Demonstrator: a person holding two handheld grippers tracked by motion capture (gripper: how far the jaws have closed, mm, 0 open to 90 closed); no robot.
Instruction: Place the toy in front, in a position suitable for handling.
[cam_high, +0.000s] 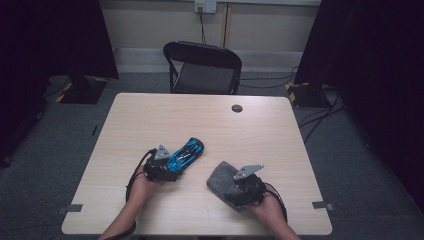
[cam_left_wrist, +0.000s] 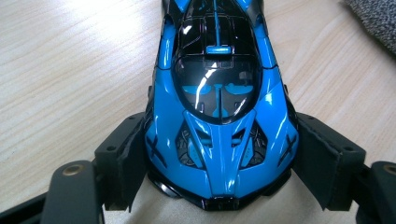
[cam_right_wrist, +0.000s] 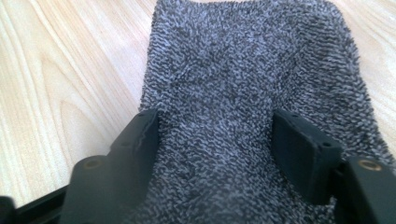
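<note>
Two grippers work the table (cam_high: 150, 115) in the high view: left gripper (cam_high: 167, 167) clamps the blue toy car (cam_high: 186, 152). Left gripper view: pads press its flanks. Right gripper view: right gripper (cam_right_wrist: 215, 140) straddles the grey cloth (cam_right_wrist: 243, 70), jaws apart; pinching it for wiping seems next.

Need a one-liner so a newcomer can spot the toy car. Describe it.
On the light wooden table, look at the near-left area, at the left gripper. The toy car sits between its jaws, which clamp its nose: glossy blue with black panels, unlike the fuzzy grey cloth to its right.
</note>
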